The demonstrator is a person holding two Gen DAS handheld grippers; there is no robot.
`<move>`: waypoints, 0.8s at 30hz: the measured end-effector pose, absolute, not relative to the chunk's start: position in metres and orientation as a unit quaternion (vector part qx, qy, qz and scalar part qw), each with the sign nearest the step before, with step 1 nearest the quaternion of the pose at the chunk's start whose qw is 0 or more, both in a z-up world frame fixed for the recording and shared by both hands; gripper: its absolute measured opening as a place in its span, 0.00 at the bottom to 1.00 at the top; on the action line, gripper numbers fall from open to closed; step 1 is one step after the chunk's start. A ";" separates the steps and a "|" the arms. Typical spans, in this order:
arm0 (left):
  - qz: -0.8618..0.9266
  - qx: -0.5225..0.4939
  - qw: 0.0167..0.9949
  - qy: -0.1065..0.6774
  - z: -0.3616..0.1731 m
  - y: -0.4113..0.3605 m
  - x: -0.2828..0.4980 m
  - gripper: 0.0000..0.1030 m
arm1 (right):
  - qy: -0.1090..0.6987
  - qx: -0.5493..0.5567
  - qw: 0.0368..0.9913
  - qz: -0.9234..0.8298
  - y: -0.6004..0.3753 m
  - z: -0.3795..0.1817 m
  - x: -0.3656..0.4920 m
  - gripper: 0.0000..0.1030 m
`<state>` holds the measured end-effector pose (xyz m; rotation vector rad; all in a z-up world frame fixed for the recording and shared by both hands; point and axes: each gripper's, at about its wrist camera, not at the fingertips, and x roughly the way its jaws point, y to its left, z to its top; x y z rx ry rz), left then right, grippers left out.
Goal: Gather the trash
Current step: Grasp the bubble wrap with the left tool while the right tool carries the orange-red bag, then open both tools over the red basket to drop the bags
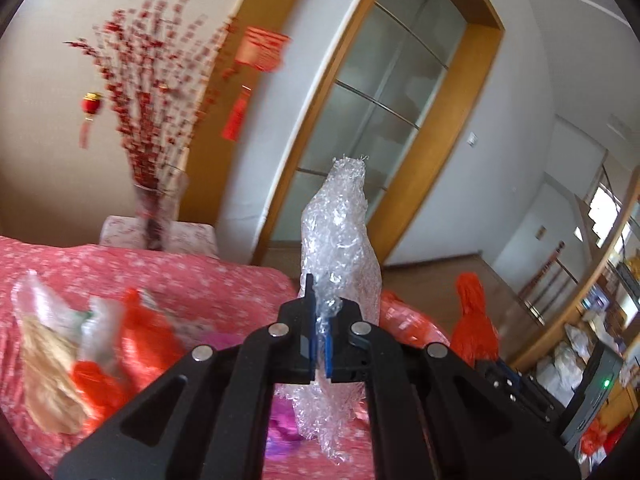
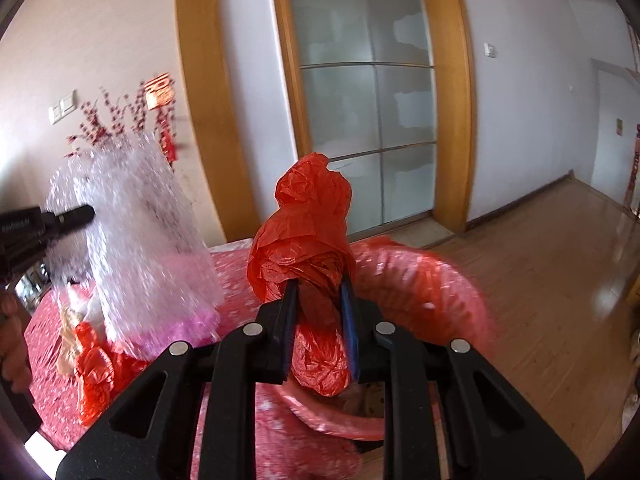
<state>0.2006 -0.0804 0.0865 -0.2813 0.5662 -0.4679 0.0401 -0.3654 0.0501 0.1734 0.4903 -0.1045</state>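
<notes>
My left gripper (image 1: pixel 321 320) is shut on a long piece of clear bubble wrap (image 1: pixel 340 248) and holds it up above the red flowered tablecloth (image 1: pixel 180 276). The bubble wrap also shows blurred in the right wrist view (image 2: pixel 136 240), with the left gripper (image 2: pixel 76 216) at its left side. My right gripper (image 2: pixel 318 316) is shut on a crumpled red plastic bag (image 2: pixel 308 232) and holds it over the open mouth of a red-lined bin (image 2: pixel 432 280). The red bag shows in the left wrist view too (image 1: pixel 474 320).
More trash lies on the cloth: a tan paper piece (image 1: pixel 48 368), red plastic bags (image 1: pixel 140 340), clear wrappers (image 1: pixel 92 320) and a pink item (image 1: pixel 280 432). A vase of red blossoms (image 1: pixel 160 216) stands at the back. Wooden floor (image 2: pixel 560 260) lies right of the bin.
</notes>
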 end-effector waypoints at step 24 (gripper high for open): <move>-0.287 -0.119 0.895 0.321 0.036 -0.193 0.217 0.05 | 0.251 0.133 0.954 -0.100 -0.424 0.031 0.052 0.20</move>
